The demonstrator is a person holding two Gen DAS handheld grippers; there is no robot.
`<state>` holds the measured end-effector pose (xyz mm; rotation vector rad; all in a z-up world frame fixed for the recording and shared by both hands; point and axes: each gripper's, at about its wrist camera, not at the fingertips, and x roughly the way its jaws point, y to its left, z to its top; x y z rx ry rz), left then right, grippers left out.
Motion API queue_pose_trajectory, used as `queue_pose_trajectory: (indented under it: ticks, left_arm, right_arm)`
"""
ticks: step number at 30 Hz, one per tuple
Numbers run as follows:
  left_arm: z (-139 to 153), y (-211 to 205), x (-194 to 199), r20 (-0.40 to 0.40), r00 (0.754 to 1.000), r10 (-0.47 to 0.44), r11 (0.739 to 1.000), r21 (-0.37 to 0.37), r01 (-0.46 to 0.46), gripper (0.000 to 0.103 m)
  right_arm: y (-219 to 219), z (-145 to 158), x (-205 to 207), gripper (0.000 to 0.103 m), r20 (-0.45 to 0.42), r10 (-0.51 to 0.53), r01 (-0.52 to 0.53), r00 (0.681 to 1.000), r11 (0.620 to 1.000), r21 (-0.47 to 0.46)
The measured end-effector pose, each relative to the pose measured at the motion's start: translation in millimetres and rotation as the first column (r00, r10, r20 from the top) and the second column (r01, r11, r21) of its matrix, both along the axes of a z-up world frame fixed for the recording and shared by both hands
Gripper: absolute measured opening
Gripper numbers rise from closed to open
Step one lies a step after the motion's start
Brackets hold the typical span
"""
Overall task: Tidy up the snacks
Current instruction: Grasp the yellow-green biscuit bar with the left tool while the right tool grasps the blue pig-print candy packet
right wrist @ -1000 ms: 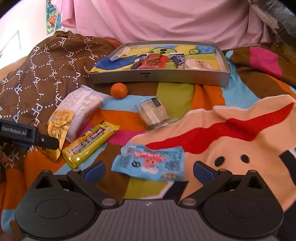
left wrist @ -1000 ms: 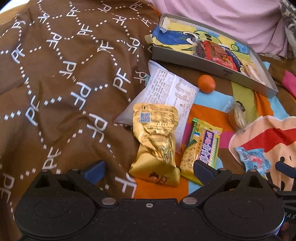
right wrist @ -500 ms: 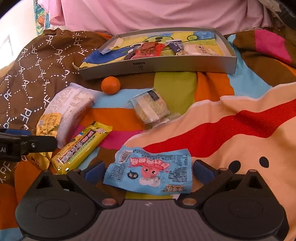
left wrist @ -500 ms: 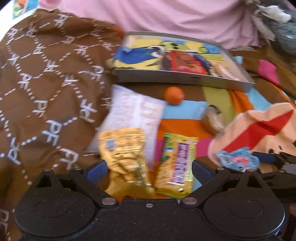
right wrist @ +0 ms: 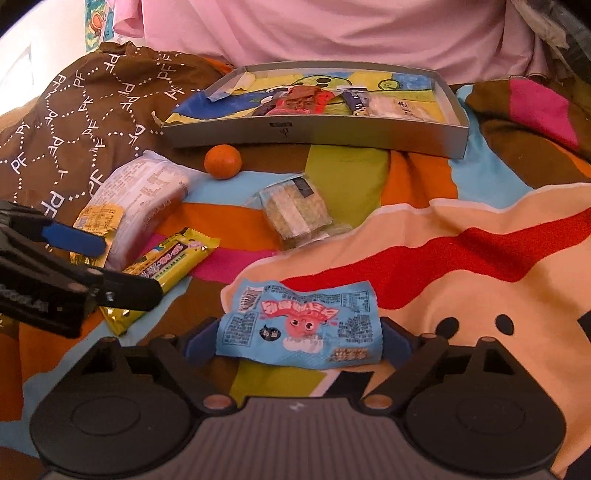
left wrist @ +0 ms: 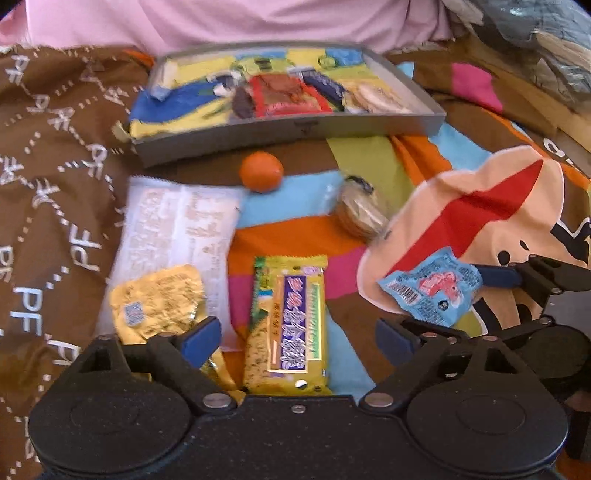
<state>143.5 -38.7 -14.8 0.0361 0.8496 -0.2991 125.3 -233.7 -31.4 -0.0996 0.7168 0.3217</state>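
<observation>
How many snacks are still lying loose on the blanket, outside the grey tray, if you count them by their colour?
Yellow or gold: 2, the yellow bar and the gold packet
White: 1, the white packet
Orange: 1, the small orange fruit
Blue: 1, the blue packet
Clear wrap: 1, the wrapped crackers
Total: 6

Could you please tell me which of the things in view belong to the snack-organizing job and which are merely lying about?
Belonging to the job:
grey tray
blue snack packet
yellow snack bar
gold foil packet
white packet
clear-wrapped cracker
small orange

Just lying about:
brown patterned cloth
striped blanket
pink fabric
</observation>
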Motion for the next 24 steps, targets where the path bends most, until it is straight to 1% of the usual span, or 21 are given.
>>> queue_pose_trajectory:
  ticks: [2,5,9,13,18,21,24]
  left_arm:
    - [-3.8,-0.4,4.7,-0.031,1.0,-0.003,1.0,-0.017,0.003,0.086]
    - [-9.2,0.2,11.0,-0.062,0.998,0.02,1.0,-0.005,-0.02,0.083]
    - [-13.5,1.0,18.1,-0.101,0.994,0.046,0.999,-0.011,-0.047,0.083]
    - [-15.0,-5.4,23.4,-0.112,0.993,0.042,0.999,0.022,-0.04,0.084]
    - [-15.6,-8.0,26.5,-0.127,0.991,0.053,0.998,0.034,-0.049,0.086]
    - [-16.3,-8.2,26.9,-0.134,0.989,0.059,0.998,0.037,-0.054,0.086]
    - [-17.4,-8.9,28.8,-0.144,0.988,0.055,0.998,0.041,-0.049,0.086]
  right_arm:
    - [-4.0,1.0,-0.3,0.091,-0.007,0.002,-0.002,1.0,1.0,0.008]
    - [-9.2,2.0,0.4,0.091,-0.014,0.007,-0.006,1.0,1.0,0.03]
    - [-8.9,0.6,2.0,0.093,-0.013,0.016,-0.016,1.0,0.999,0.034]
    - [-6.4,-1.0,5.6,0.096,-0.015,0.02,-0.02,1.0,0.999,0.035]
    - [-4.3,-3.0,6.3,0.096,-0.016,0.018,-0.018,1.0,1.0,0.025]
    - [-5.1,-2.4,5.1,0.093,-0.008,-0.001,0.001,1.0,1.0,0.026]
    - [-5.7,-2.4,4.2,0.092,-0.004,-0.01,0.01,1.0,1.0,0.026]
